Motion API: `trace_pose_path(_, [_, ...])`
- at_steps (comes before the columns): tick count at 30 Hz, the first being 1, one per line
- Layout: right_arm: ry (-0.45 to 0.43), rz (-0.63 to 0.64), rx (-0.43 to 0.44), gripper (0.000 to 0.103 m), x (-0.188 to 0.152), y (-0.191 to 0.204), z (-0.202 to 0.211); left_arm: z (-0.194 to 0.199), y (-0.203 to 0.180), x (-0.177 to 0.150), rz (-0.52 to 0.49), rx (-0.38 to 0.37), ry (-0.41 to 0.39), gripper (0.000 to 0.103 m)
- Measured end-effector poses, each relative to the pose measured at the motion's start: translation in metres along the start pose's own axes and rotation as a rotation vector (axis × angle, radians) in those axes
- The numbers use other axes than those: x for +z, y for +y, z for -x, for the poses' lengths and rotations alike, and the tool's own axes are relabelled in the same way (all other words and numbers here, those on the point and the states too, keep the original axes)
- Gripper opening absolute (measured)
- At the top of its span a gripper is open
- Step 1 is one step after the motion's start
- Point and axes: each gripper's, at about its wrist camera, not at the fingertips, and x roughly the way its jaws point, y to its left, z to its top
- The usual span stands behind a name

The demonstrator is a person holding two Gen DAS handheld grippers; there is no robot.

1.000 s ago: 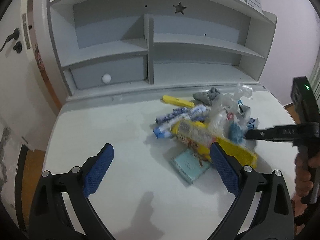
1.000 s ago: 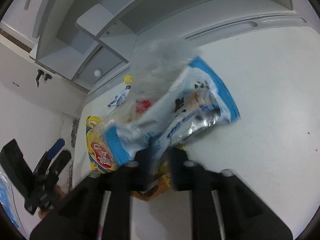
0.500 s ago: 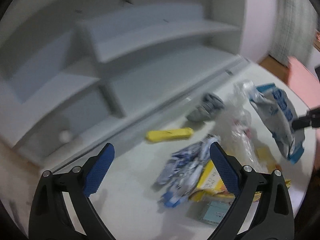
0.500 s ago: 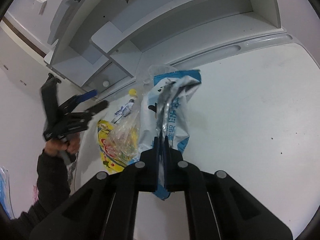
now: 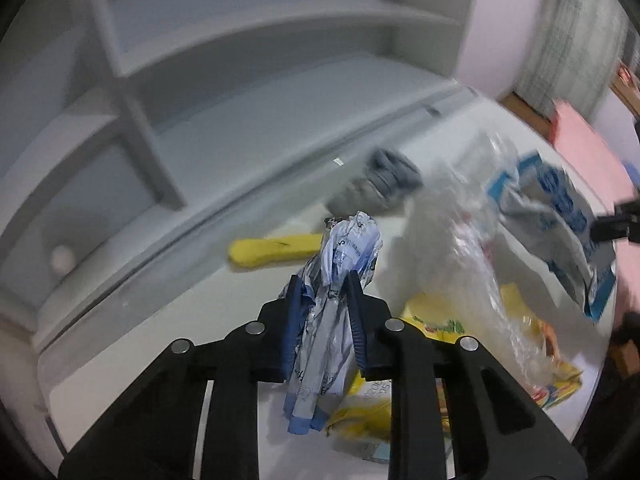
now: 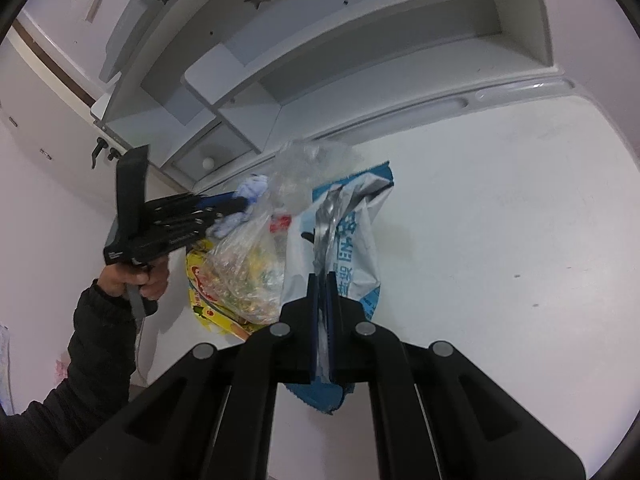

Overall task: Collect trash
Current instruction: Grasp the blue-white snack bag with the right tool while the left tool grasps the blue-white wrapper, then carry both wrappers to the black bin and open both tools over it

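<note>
White desk under grey shelves [image 6: 360, 40]: left gripper [image 5: 323, 284] pinches a crumpled blue wrapper [image 5: 340, 264], right gripper [image 6: 321, 280] clamps the blue-white bag [image 6: 348, 240]. I'd lift both clear of the middle pile, gently.

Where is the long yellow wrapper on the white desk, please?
In the left wrist view, the long yellow wrapper lies centre-left, just beyond the crumpled blue-white wrapper, near the grey shelf unit.

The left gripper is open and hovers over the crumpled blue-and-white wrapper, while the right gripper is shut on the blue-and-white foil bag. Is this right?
Not quite. The left gripper is not open: the left wrist view shows it shut on the crumpled blue-and-white wrapper, pinched between its blue pads. The rest holds: the right gripper is shut on the blue-and-white foil bag.
</note>
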Motion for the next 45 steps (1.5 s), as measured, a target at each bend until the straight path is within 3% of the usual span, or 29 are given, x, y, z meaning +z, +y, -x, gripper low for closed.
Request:
trace_pose_path(9, [-0.099, -0.044, -0.067, 0.002, -0.007, -0.04, 0.044, 0.059, -0.017, 0.001, 0.072, 0.108, -0.131, 0.02])
trace_pose_path(17, [-0.215, -0.123, -0.188, 0.002, -0.027, -0.1, 0.109, 0.084, -0.127, 0.039, -0.015, 0.086, -0.225, 0.02])
trace_pose_path(21, [-0.283, -0.173, -0.259, 0.002, -0.045, -0.132, 0.151, 0.083, -0.193, 0.063, -0.065, -0.007, -0.262, 0.02])
trace_pose_path(28, [-0.387, -0.329, -0.429, 0.002, -0.11, -0.209, 0.23, 0.032, -0.36, 0.082, -0.175, -0.313, -0.226, 0.02])
trace_pose_path(31, [-0.408, -0.397, -0.494, 0.002, -0.141, -0.239, 0.255, 0.014, -0.426, 0.075, -0.255, -0.34, -0.214, 0.02])
trace_pose_path(33, [-0.416, -0.448, -0.542, 0.002, -0.166, -0.262, 0.27, -0.001, -0.476, 0.066, -0.299, -0.423, -0.171, 0.02])
trace_pose_path(39, [-0.407, -0.607, -0.652, 0.002, -0.238, -0.329, 0.296, -0.056, -0.576, 0.033, -0.399, -0.471, -0.096, 0.02])
trace_pose_path(45, [-0.333, -0.745, -0.693, 0.002, -0.295, -0.389, 0.287, -0.143, -0.622, 0.021, -0.394, -0.46, 0.046, 0.02])
